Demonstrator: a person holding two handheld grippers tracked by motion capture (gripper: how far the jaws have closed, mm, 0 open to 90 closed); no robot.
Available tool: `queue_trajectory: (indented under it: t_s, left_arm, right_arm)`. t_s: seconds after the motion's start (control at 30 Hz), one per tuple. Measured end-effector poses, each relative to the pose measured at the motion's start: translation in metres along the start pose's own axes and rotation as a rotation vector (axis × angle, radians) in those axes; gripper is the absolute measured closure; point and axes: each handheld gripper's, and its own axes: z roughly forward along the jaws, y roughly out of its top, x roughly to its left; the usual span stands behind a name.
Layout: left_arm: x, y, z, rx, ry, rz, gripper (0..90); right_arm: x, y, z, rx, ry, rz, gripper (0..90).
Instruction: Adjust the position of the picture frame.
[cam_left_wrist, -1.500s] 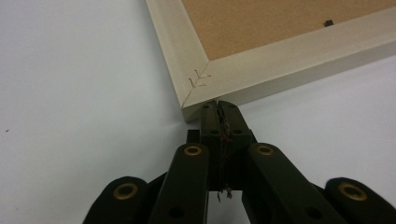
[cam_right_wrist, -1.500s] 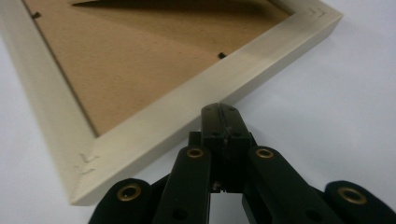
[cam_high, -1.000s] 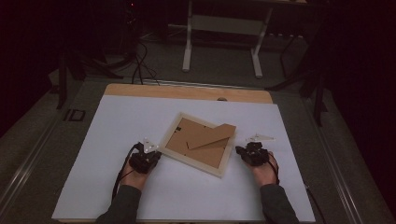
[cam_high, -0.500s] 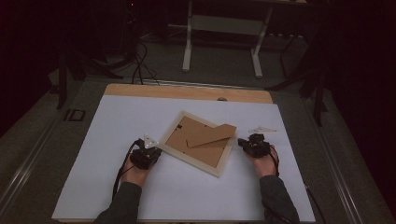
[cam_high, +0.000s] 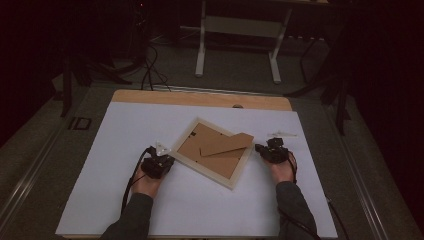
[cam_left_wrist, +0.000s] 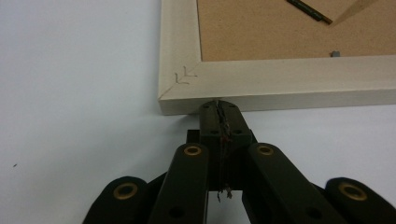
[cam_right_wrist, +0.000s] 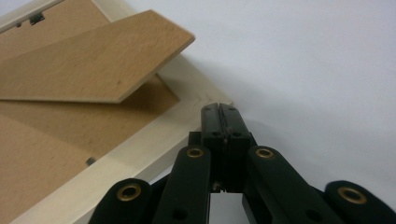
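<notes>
Lying face down and askew on the white desk (cam_high: 125, 200), a pale wooden picture frame with a brown fibreboard back (cam_high: 212, 152) sits between two black hand-held grippers. The left gripper (cam_left_wrist: 219, 109), fingers closed on nothing, presses its tip against the frame's outer edge near a corner bearing a pencil mark. The right gripper (cam_right_wrist: 219, 112), fingers likewise closed and empty, meets the opposite corner beside the frame's wooden stand flap (cam_right_wrist: 93, 65).
</notes>
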Motion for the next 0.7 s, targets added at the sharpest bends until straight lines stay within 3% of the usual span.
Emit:
queue_trajectory:
  t_s: [0.7]
  left_arm:
    - [-0.010,0.013,0.012,0.006,-0.020,-0.006,90.0]
  right_arm:
    - [-0.003,0.017,0.012,0.007,-0.058,0.022,90.0]
